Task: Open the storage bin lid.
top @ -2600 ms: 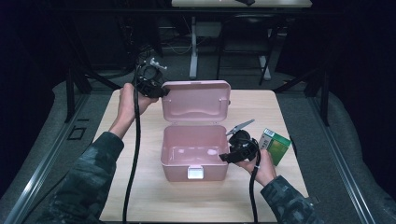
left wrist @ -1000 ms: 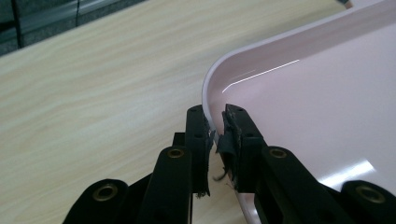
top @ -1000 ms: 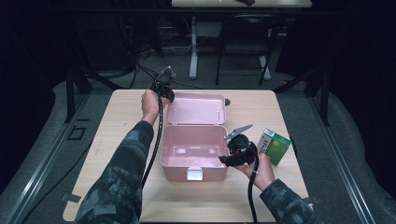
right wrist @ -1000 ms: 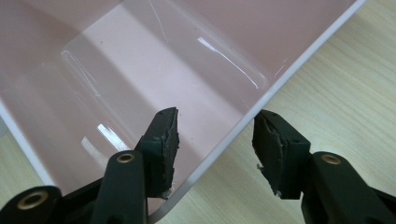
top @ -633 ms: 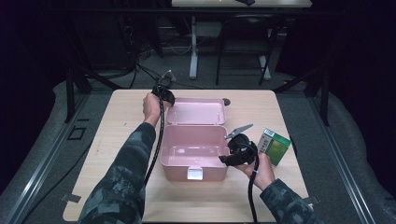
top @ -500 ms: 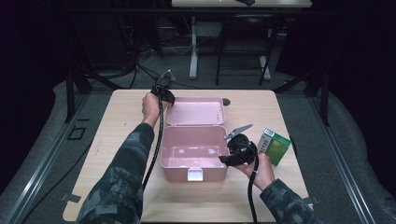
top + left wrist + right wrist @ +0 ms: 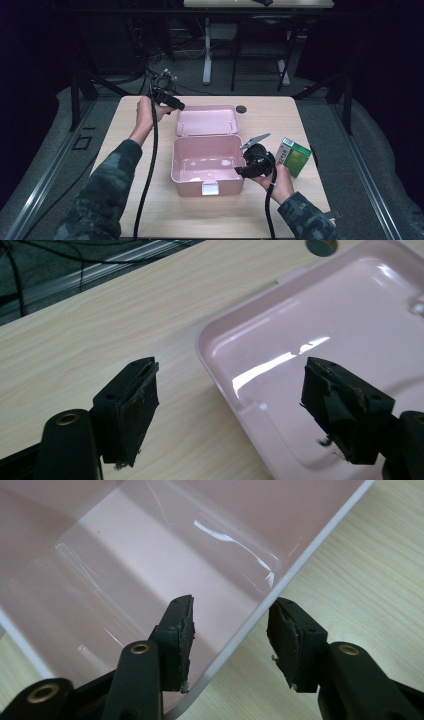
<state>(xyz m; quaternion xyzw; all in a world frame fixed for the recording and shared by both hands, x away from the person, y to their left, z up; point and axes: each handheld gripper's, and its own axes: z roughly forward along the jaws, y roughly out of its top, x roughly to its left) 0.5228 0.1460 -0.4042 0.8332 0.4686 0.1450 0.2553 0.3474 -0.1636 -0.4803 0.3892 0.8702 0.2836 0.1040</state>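
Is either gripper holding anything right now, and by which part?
Left gripper: nothing, jaws just opened. Right gripper straddles the box wall; grip unclear.

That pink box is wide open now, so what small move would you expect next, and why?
Probably the left gripper pulls away from the lid: its jaws have just been opening, nothing is between them, and the lid lies flat on the table. The right gripper straddles the pink box wall, steadying it, with the green carton beside it.
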